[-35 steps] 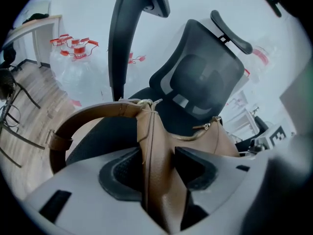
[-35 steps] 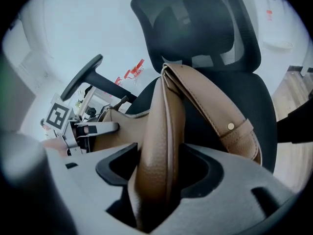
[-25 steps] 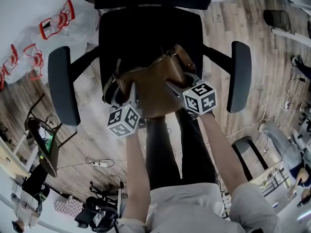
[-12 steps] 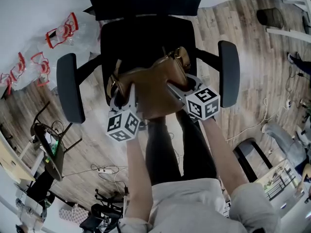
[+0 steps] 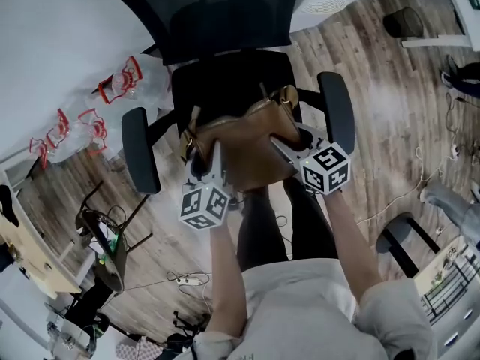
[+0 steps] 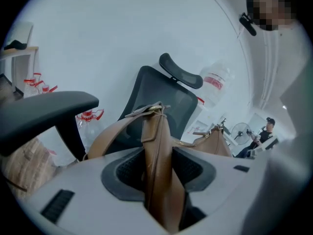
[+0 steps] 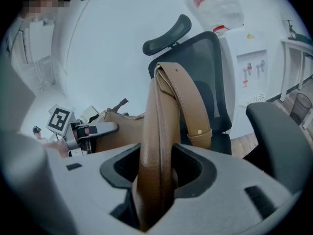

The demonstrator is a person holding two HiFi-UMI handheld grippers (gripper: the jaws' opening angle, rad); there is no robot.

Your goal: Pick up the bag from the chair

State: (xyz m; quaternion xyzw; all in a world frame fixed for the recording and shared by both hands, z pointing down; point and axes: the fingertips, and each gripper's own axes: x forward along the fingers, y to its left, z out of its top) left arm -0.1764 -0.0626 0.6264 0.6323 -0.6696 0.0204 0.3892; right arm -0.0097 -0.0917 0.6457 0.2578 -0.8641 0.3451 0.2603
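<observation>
My L gripper (image 5: 201, 156): fingers part-open, clamped on the L end of the brown bag (image 5: 251, 145). Bag hangs btwn both grippers, above the chair (image 5: 225, 81) seat. R gripper (image 5: 289, 137): fingers have just been closing, pinching the bag's R end by the strap.

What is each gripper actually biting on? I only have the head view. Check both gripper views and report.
Observer: The left gripper has its fingers shut on a brown leather fold at one end of the handbag.
Operator: Now the right one.
Observer: The right gripper is shut on the handbag's other end, beside a studded strap; its fingers have just been closing further on it.
Operator: Tell me what stands behind the office chair.
Observer: A white water dispenser with a bottle on top.
</observation>
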